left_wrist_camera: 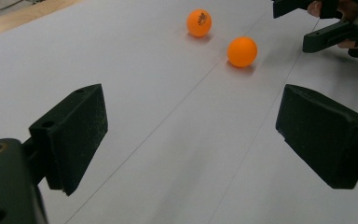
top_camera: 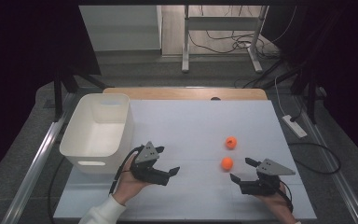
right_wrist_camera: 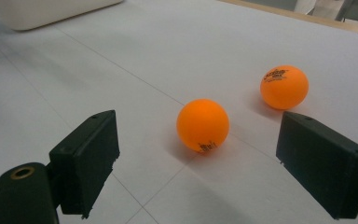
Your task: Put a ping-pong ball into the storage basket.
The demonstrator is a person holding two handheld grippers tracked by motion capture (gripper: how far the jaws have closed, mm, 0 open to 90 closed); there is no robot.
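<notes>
Two orange ping-pong balls lie on the white table: a nearer ball (top_camera: 227, 163) (left_wrist_camera: 242, 51) (right_wrist_camera: 203, 125) and a farther ball (top_camera: 231, 142) (left_wrist_camera: 199, 23) (right_wrist_camera: 284, 87) with printed lettering. My right gripper (top_camera: 241, 170) (right_wrist_camera: 198, 163) is open, its jaws pointing left, with the nearer ball just ahead of them and apart from both. My left gripper (top_camera: 169, 168) (left_wrist_camera: 191, 135) is open near the basket's front corner, jaws pointing right toward the balls, nothing between them. The right gripper (left_wrist_camera: 307, 25) also appears at the top right of the left gripper view.
A white plastic basket (top_camera: 98, 133) (right_wrist_camera: 42, 11), with nothing in it, stands at the table's left. A wooden strip (top_camera: 186, 93) runs along the far edge. Dark floor, cables and a power strip (top_camera: 294, 126) lie to the right.
</notes>
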